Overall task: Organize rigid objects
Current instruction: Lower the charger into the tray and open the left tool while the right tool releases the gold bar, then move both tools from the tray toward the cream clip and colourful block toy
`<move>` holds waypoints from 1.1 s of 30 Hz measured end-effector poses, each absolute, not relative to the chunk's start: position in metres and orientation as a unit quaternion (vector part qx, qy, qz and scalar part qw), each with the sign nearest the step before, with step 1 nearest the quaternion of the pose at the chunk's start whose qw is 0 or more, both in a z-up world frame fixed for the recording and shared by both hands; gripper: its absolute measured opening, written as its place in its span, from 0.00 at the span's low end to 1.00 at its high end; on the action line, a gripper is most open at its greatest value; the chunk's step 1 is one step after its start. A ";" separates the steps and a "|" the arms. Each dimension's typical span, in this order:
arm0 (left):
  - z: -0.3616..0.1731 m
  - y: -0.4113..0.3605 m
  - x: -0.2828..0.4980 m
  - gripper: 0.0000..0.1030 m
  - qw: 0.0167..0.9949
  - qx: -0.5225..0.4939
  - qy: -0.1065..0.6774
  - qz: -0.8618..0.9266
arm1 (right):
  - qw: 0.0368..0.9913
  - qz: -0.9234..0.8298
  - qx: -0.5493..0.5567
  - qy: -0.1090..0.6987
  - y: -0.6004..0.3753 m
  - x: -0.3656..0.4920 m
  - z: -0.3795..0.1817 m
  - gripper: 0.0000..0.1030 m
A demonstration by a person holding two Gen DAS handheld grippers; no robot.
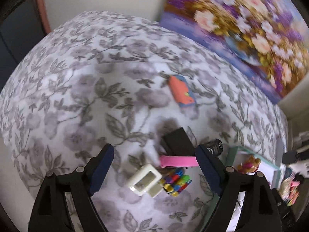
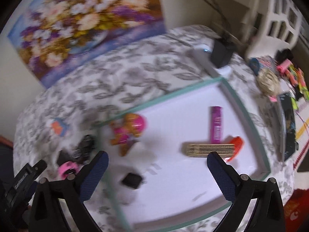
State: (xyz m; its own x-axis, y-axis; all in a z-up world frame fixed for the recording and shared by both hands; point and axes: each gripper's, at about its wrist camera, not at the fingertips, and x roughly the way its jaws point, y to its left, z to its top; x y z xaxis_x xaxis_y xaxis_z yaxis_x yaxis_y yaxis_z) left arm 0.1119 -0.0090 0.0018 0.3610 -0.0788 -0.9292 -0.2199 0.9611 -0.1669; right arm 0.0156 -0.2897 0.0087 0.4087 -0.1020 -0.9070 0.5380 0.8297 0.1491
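- The left gripper (image 1: 154, 166) hangs above the flowered cloth (image 1: 77, 81) with its tongs spread wide and nothing between the pads; it looks to me like it is choosing its next pick, not carrying anything.
- Below it lies a loose cluster still waiting to be sorted: a white rectangular piece (image 1: 145, 180), a multicoloured block toy (image 1: 176, 181) at its 3 o'clock, a pink strap (image 1: 178, 160) at 12 o'clock of the toy, and a black box (image 1: 177, 141) above the strap.
- A small dark cylinder (image 1: 214, 147) sits at 3 o'clock of the black box, partly behind the finger.
- An orange and blue card (image 1: 181, 91) lies alone, well apart at 12 o'clock of the cluster.
- The right gripper (image 2: 157, 166) is also fully spread and empty, poised over the white tray (image 2: 249, 119) with the teal rim.
- The tray seems to be the collecting place: it already holds 5 things, a pink and brown figure (image 2: 129, 129), a purple tube (image 2: 216, 124), a striped flat stick pack (image 2: 209, 149) just below the tube, a red piece (image 2: 236, 145) at the pack's 3 o'clock end, and a small black block (image 2: 132, 179).
- My guess is the job is partway through, with roughly half the items still on the cloth at the tray's 9 o'clock side.
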 end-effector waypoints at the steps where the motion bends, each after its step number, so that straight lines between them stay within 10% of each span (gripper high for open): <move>1: 0.002 -0.002 0.111 0.84 0.812 -0.142 0.565 0.047 | 0.814 -0.187 0.215 0.506 -0.284 0.017 0.010 1.00; 33: -0.079 0.065 0.106 0.84 0.722 -0.220 0.638 0.150 | 0.784 -0.040 0.163 0.598 -0.130 0.074 -0.079 0.84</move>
